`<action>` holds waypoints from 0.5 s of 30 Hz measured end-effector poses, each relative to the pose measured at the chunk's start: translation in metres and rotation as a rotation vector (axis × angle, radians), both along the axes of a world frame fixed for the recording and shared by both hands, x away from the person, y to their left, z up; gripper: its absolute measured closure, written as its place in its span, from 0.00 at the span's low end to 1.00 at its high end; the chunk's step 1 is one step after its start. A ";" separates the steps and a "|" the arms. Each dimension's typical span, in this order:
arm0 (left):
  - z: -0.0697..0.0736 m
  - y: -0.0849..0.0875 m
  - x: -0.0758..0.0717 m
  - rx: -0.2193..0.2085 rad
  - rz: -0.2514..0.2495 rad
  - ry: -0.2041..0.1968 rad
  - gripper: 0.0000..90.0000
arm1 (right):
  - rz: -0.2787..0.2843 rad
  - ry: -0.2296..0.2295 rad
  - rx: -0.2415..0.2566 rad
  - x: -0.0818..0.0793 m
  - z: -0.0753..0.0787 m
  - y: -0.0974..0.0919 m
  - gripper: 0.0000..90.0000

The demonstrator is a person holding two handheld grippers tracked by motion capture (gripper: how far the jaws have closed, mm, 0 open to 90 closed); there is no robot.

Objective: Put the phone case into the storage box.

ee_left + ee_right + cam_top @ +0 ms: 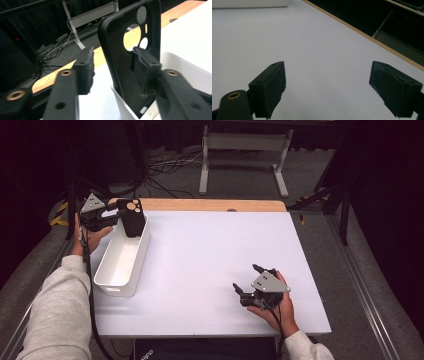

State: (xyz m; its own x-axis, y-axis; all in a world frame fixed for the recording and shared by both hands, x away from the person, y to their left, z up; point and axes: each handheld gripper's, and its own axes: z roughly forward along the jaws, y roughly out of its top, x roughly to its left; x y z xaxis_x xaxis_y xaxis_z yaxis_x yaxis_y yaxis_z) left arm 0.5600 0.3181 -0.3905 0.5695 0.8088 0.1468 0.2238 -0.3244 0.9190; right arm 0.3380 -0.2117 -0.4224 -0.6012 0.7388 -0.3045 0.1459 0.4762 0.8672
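Black phone case (130, 62) upright at far end of white bin (122, 257), leaning on its rim. Left gripper (115, 62) parted around case, apparently no longer pinching. Right gripper (246, 282) wide open, well right of bin.

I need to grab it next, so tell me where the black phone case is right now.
In the high view the black phone case stands at the table's far left, upright in the far end of the white bin, between the open left tongs.
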 end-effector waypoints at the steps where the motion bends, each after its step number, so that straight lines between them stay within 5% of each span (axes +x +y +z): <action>1: 0.001 -0.001 -0.001 0.005 0.008 0.004 0.51 | 0.001 0.001 0.000 0.001 0.000 0.000 0.16; 7: 0.008 -0.002 -0.006 0.006 0.062 -0.019 0.32 | 0.008 -0.002 0.000 0.004 0.001 0.001 0.16; 15: 0.017 -0.003 -0.015 -0.004 0.058 -0.019 0.09 | 0.026 -0.004 0.006 0.008 0.003 0.003 0.16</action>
